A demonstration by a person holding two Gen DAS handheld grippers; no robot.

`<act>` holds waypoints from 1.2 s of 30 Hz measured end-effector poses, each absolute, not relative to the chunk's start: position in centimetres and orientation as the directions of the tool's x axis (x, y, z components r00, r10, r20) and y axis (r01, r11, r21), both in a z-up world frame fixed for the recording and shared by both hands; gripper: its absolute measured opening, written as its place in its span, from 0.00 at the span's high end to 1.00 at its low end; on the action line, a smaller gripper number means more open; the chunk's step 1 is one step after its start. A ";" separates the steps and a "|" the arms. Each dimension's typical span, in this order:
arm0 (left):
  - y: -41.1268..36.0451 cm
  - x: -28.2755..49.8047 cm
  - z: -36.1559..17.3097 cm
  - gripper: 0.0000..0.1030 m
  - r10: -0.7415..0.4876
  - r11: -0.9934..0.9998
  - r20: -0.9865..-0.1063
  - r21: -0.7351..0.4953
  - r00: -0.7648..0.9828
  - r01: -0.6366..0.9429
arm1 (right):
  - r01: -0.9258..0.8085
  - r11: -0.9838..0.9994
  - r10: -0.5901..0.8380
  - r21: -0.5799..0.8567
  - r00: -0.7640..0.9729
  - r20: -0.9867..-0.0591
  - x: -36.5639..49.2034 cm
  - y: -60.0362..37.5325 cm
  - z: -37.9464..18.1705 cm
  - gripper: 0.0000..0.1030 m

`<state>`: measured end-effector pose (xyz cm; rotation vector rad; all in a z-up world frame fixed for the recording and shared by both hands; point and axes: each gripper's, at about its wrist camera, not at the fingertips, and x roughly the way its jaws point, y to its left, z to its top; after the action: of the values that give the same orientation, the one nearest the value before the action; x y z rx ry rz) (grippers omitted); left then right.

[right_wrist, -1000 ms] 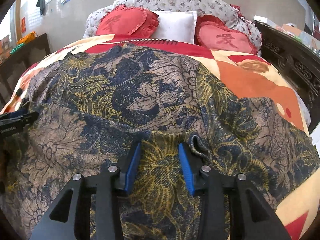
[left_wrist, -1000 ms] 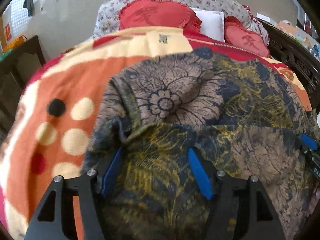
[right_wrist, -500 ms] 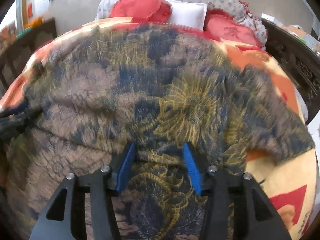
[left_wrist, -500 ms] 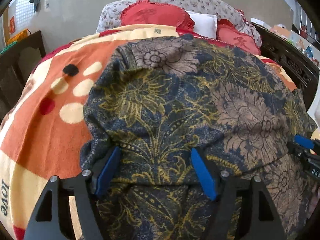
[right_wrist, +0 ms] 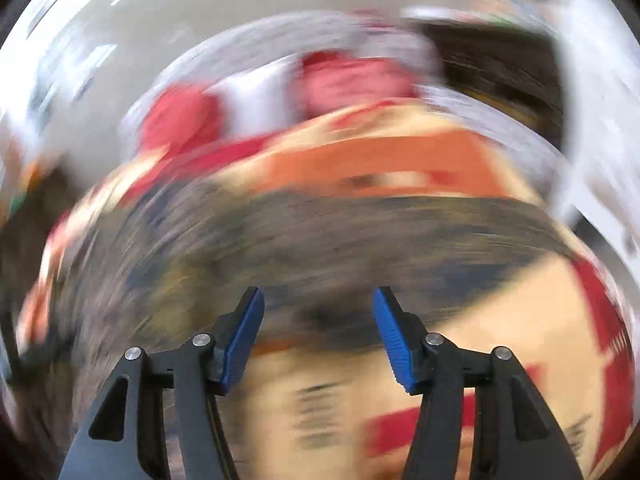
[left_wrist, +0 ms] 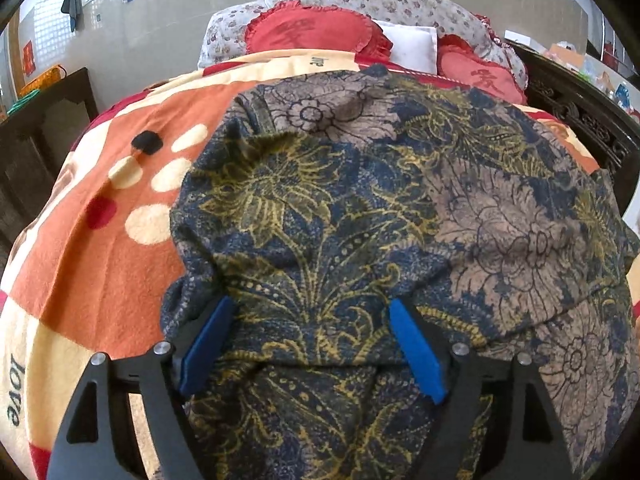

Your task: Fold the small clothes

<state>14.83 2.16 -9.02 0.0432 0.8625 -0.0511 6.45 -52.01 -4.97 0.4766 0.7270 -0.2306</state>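
A fold has just been laid: the near part of the floral garment (left_wrist: pixel 360 208), which a second ago was gathered between the blue pads of both grippers, is now seen doubled over itself on the orange patterned blanket (left_wrist: pixel 92 272), with a rounded folded edge running across the lower part of the left wrist view. The jaws of the left gripper (left_wrist: pixel 310 344) are opening and stand wider than they were a second ago; cloth is still seen between them, but the pads are not shown pressing it, so the fold is judged to be in the act of being released. The right gripper (right_wrist: pixel 318 338) has been swung away from the cloth: its view is heavily smeared by motion, its jaws are spread, and nothing is seen between them, only blurred blanket beyond. For the task this is judged to mean that one fold is finished and that both tools are being freed for the next one.

The garment lies directly ahead of and beneath the left gripper, its folded edge just past the fingertips, the rest spread toward the red heart-shaped pillows (left_wrist: pixel 312 32) at the head of the bed. In the right wrist view the garment (right_wrist: pixel 280 240) is made out only as a dark blurred band ahead of the fingertips and to their left, apart from the pads
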 end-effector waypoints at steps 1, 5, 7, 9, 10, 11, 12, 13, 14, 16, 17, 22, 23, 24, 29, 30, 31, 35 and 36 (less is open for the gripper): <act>2.1 14.9 -9.0 0.17 -0.022 0.998 -0.760 0.023 0.650 0.061 | 0.448 0.790 -0.038 0.419 0.718 -0.695 5.8 -56.5 -5.6 0.32; 2.0 14.9 -9.1 0.17 -0.021 0.998 -0.761 0.022 0.649 0.058 | 0.588 0.364 0.076 0.722 0.754 -0.652 2.8 -69.4 -10.6 0.32; 1.9 14.9 -9.1 0.16 -0.020 0.998 -0.761 0.022 0.649 0.058 | 0.592 0.218 0.058 0.776 0.786 -0.616 1.6 -72.4 -12.3 0.32; 2.0 14.9 -9.1 0.16 -0.021 0.998 -0.761 0.022 0.648 0.058 | 0.589 0.185 0.048 0.787 0.795 -0.605 1.7 -73.9 -13.1 0.32; 2.0 14.9 -9.1 0.16 -0.021 0.998 -0.761 0.022 0.648 0.058 | 0.585 0.178 0.062 0.791 0.796 -0.602 2.0 -73.9 -13.5 0.32; 1.9 14.9 -9.1 0.16 -0.022 0.998 -0.761 0.020 0.648 0.058 | 0.583 0.166 0.089 0.795 0.794 -0.601 2.7 -74.1 -14.2 0.32; 1.9 15.0 -9.1 0.16 -0.023 0.998 -0.761 0.019 0.648 0.057 | 0.588 0.155 0.107 0.794 0.789 -0.605 3.4 -74.1 -14.7 0.32; 1.9 15.0 -9.2 0.16 -0.023 0.998 -0.762 0.018 0.648 0.057 | 0.589 0.140 0.129 0.796 0.786 -0.605 4.1 -74.1 -15.3 0.32; 2.0 15.0 -9.2 0.16 -0.023 0.998 -0.762 0.017 0.648 0.056 | 0.583 0.133 0.135 0.802 0.791 -0.597 4.1 -74.1 -15.8 0.32; 2.0 15.1 -9.2 0.16 -0.023 0.998 -0.762 0.017 0.647 0.056 | 0.574 0.131 0.131 0.808 0.798 -0.588 4.5 -74.1 -16.5 0.32; 2.0 15.1 -9.2 0.16 -0.024 0.998 -0.762 0.016 0.647 0.056 | 0.571 0.130 0.129 0.811 0.801 -0.585 4.9 -74.3 -16.9 0.32; 2.0 15.1 -9.2 0.16 -0.025 0.998 -0.762 0.015 0.647 0.056 | 0.539 0.109 0.087 0.835 0.832 -0.548 5.9 -75.2 -18.2 0.35; 2.0 15.1 -9.2 0.16 -0.025 0.998 -0.762 0.015 0.647 0.056 | 0.537 0.110 0.084 0.836 0.833 -0.546 6.0 -75.3 -18.3 0.41; 2.0 15.1 -9.3 0.16 -0.025 0.998 -0.762 0.015 0.647 0.056 | 0.534 0.112 0.084 0.838 0.835 -0.544 6.0 -75.4 -18.3 0.47; 2.0 15.1 -9.3 0.16 -0.025 0.998 -0.762 0.015 0.648 0.056 | 0.536 0.171 0.071 0.827 0.830 -0.553 6.4 -74.9 -17.7 0.77; 2.0 15.1 -9.3 0.16 -0.025 0.998 -0.762 0.014 0.648 0.055 | 0.535 0.191 0.063 0.823 0.830 -0.554 6.7 -74.7 -17.3 0.80; 2.0 15.1 -9.3 0.16 -0.026 0.998 -0.762 0.013 0.648 0.056 | 0.534 0.233 0.039 0.813 0.830 -0.557 6.7 -74.2 -16.2 0.80; 2.1 15.1 -9.3 0.16 -0.029 0.998 -0.761 0.009 0.648 0.055 | 0.454 0.371 0.022 0.810 0.868 -0.496 7.8 -71.8 -11.2 0.82; 2.2 15.1 -9.3 0.16 -0.032 0.998 -0.761 0.006 0.648 0.055 | 0.423 0.410 0.028 0.808 0.880 -0.475 8.3 -70.8 -9.7 0.82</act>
<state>15.13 2.15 -9.27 0.0292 0.8646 -0.0495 8.27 -70.85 -9.69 1.1307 0.4548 -0.2602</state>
